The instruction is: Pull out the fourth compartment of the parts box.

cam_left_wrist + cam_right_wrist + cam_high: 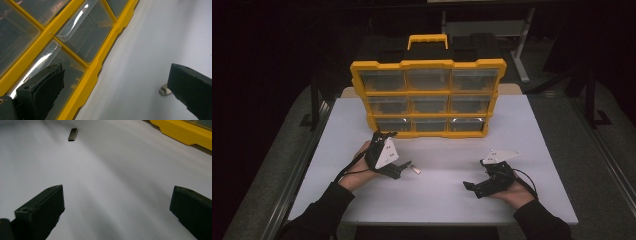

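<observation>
A yellow organizer (428, 97) with clear drawers stands upright at the back middle of the white table (447, 202). A small flat metal piece (415, 169) lies on the table in front of it. My left gripper (391, 154) is held just left of that piece, near the organizer's bottom left corner, and is open. In the left gripper view the open left gripper (115, 85) has the metal piece (164, 90) beside its right jaw, partly hidden. My right gripper (476, 175) rests at the front right, open and empty. The right gripper view shows the metal piece (72, 134) far ahead.
The organizer's bottom row of drawers (86, 37) is close to the left gripper. Its yellow base (185, 131) lies ahead and to the right of the right gripper. A black case sits behind the organizer (472, 45). Dark floor surrounds the table.
</observation>
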